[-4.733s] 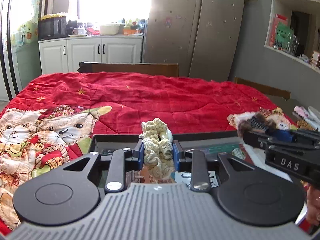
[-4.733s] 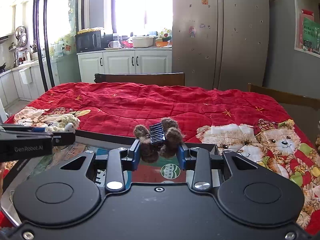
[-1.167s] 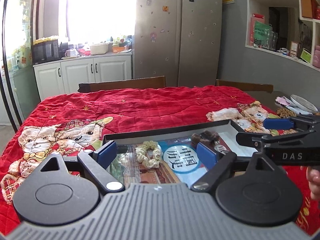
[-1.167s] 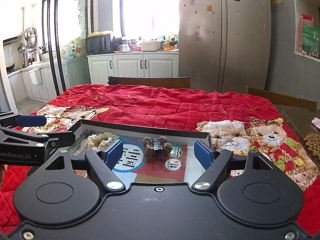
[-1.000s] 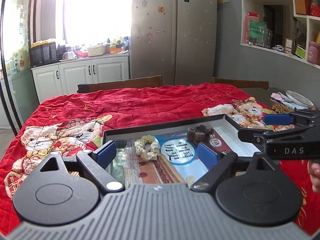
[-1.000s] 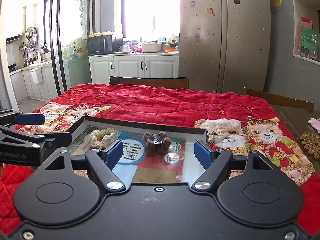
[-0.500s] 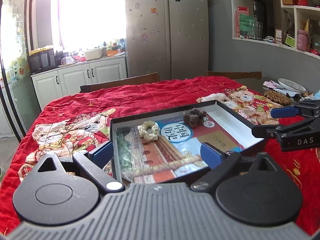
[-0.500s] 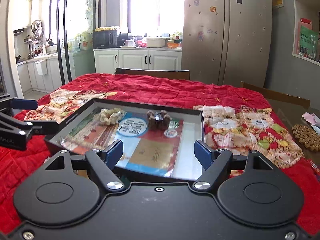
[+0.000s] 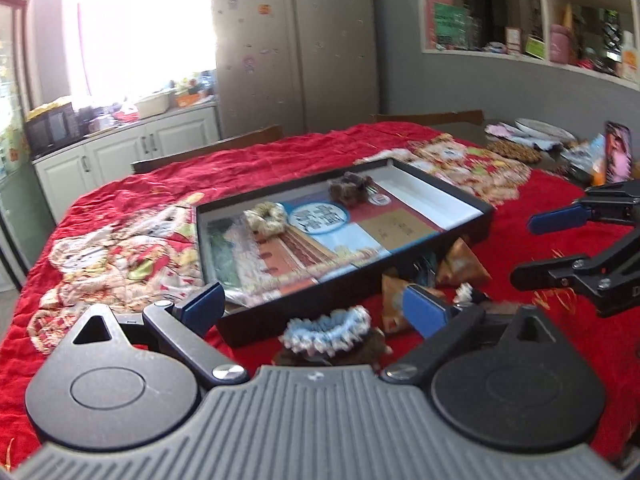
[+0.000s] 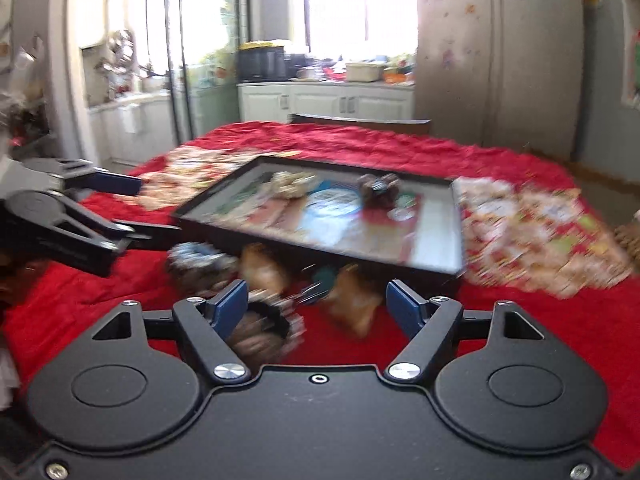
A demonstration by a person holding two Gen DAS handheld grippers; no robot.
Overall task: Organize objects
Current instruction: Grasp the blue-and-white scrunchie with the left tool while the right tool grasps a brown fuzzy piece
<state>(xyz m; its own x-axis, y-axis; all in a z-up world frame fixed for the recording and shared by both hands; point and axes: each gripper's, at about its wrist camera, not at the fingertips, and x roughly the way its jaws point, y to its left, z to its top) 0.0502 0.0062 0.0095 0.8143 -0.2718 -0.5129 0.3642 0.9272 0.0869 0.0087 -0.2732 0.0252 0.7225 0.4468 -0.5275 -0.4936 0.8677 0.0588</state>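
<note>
Red quilted cover (image 9: 280, 168) with bear prints, spread over the table. On it lies the black tray (image 9: 448, 196), lined with printed sheets. My left hand-held gripper (image 9: 312, 304) has its blue jaws wide apart and holds nothing; they have just been opening. My right hand-held gripper (image 10: 316, 304) also has its jaws apart and grips nothing, though they have just been closing somewhat; a blurred dark furry piece (image 10: 260, 332) lies between them, near the left pad. Inside the tray, toward its far edge, rest the cream scrunchie (image 9: 266, 218) and, apart from it, the brown furry hair clip (image 9: 350, 188). On the cover, just beside the tray's near wall, lie the loose things: a blue-and-white scrunchie (image 9: 326, 330) on top of a dark furry item, and small tan triangular packets (image 9: 462, 260). The right view is blurred, so finer details of this pile cannot be told.
</note>
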